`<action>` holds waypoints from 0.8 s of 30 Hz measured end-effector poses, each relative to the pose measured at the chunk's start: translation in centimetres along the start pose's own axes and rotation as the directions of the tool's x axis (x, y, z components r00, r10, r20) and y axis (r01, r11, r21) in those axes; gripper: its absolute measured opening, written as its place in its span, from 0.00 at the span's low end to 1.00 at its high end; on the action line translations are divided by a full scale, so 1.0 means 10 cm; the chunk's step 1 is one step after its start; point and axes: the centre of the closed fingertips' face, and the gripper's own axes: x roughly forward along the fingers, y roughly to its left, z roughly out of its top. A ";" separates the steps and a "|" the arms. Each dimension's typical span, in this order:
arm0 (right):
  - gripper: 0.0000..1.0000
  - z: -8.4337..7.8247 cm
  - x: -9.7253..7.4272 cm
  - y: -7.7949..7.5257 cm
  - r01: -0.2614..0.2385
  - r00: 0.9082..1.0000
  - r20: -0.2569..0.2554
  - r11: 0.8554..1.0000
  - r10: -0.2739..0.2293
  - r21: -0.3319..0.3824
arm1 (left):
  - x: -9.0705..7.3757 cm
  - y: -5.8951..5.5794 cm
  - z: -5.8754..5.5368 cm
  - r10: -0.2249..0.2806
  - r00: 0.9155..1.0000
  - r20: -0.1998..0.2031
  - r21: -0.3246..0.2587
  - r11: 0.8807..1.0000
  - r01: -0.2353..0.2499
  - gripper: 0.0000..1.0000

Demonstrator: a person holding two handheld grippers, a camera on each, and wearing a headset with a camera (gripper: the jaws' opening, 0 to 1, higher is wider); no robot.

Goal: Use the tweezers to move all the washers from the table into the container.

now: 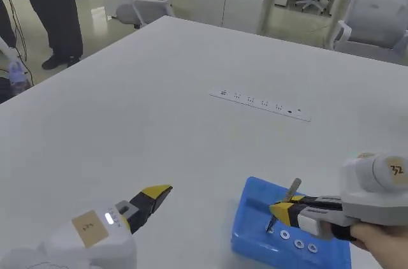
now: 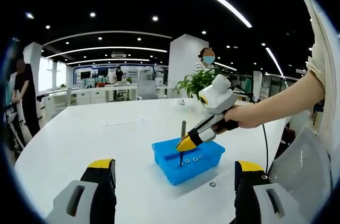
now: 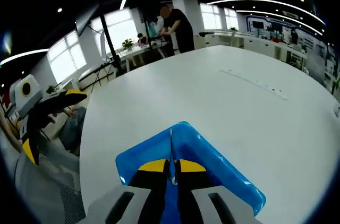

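Left gripper (image 1: 153, 197) hovered over the table (image 1: 191, 141), jaws wide apart and empty. One washer (image 2: 212, 184) lay just beside the blue container (image 2: 166, 166). Three washers (image 1: 298, 242) lay inside. Right gripper (image 1: 279, 209) was clamped on the tweezers (image 1: 292, 189), tips down into the container.

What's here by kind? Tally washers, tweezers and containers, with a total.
Container: 1
Tweezers: 1
Washers: 4 (3 in the container, 1 on the table)
Total: 6
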 end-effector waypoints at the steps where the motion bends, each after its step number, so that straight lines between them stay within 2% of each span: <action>1: 0.03 0.00 0.00 0.00 0.003 1.000 0.003 1.000 -0.003 -0.011 | 0.00 0.00 0.00 0.000 1.000 0.000 -0.001 1.000 0.000 0.95; 2: 0.03 0.02 0.00 -0.01 0.005 1.000 0.018 1.000 -0.005 -0.007 | 0.00 0.00 0.00 0.001 1.000 0.000 0.001 1.000 -0.001 0.95; 6: 0.03 0.02 -0.01 0.00 0.006 1.000 0.015 1.000 -0.006 -0.013 | 0.00 0.00 0.00 -0.002 1.000 -0.002 0.005 1.000 0.002 0.95; 13: 0.04 0.11 -0.14 0.04 0.023 0.998 0.063 1.000 -0.022 -0.014 | 0.00 -0.01 0.00 -0.001 1.000 -0.001 0.001 1.000 0.001 0.95; 16: 0.04 0.20 -0.24 0.05 0.031 0.994 0.109 1.000 -0.031 0.003 | 0.00 0.00 -0.01 0.000 1.000 -0.005 -0.009 1.000 0.000 0.95; 19: 0.04 0.30 -0.35 0.10 0.034 0.985 0.168 0.999 -0.039 0.031 | 0.00 0.00 -0.01 -0.002 1.000 -0.006 -0.007 1.000 0.002 0.95; 24: 0.04 0.36 -0.50 0.20 0.019 0.977 0.212 0.999 -0.028 0.048 | 0.01 -0.02 -0.02 -0.007 1.000 -0.012 -0.003 1.000 0.007 0.95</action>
